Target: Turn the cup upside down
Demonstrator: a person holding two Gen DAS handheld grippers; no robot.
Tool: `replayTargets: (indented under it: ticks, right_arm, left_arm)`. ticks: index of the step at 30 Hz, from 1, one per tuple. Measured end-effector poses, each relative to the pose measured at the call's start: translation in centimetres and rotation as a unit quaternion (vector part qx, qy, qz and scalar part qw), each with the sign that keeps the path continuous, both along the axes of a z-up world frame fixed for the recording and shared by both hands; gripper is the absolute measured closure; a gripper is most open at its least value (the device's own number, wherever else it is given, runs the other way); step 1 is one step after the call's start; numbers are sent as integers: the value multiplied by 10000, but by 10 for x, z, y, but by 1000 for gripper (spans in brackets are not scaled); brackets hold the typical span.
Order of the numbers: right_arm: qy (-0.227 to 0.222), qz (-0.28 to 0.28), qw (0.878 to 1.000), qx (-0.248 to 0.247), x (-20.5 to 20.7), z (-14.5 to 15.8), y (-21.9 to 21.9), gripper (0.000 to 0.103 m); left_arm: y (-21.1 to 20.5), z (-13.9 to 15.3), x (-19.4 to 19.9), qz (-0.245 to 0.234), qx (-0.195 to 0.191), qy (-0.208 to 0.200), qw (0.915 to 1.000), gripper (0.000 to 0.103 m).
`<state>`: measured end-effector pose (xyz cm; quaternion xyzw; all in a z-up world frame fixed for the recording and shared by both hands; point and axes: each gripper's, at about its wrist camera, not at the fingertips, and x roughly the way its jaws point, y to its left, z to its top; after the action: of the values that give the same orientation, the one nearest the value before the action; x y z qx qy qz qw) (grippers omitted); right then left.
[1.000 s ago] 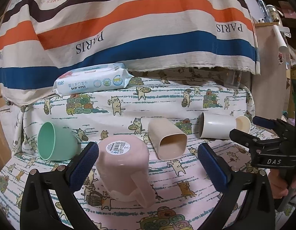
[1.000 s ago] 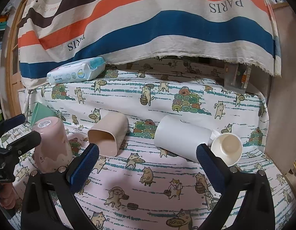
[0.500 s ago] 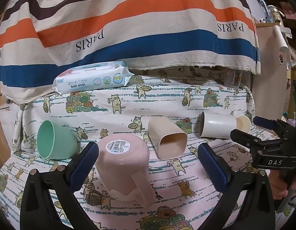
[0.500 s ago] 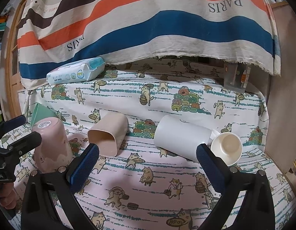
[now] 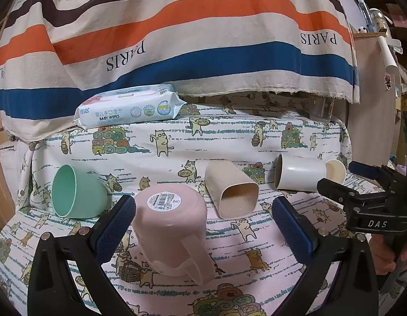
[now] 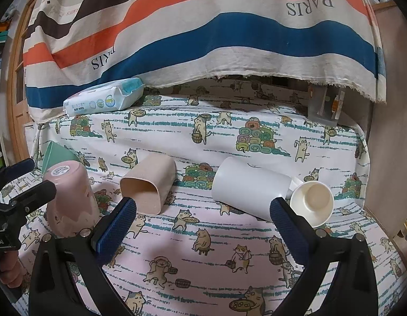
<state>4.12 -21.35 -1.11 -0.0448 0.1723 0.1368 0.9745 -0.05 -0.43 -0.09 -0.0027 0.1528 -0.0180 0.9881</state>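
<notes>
A pink cup with a handle (image 5: 171, 226) stands upside down on the cat-print cloth, barcode sticker on top; it also shows in the right wrist view (image 6: 70, 197). My left gripper (image 5: 203, 223) is open, its left pad close beside the pink cup, not gripping it. A green cup (image 5: 77, 192), a beige square cup (image 5: 232, 192), a white tall cup (image 5: 298, 173) and a small cream cup (image 6: 312, 201) lie on their sides. My right gripper (image 6: 203, 226) is open and empty, in front of the white cup (image 6: 250, 187) and beige cup (image 6: 148, 184).
A pack of baby wipes (image 5: 129, 109) lies at the back left under a striped PARIS cloth (image 5: 177, 39). A wooden panel (image 6: 387, 131) bounds the right side. The right gripper shows at the right edge of the left wrist view (image 5: 366, 200).
The left gripper has drawn back and up slightly from the pink cup. The cups have not moved.
</notes>
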Motion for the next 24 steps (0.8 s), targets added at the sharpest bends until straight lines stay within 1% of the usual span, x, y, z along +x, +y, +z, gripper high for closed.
replayTargets:
  ticks: [24]
  right_arm:
    - [8,-30,10000,7,0,0,0,1]
  left_arm:
    - [-2,0,-1,-21,25,1,10000,0]
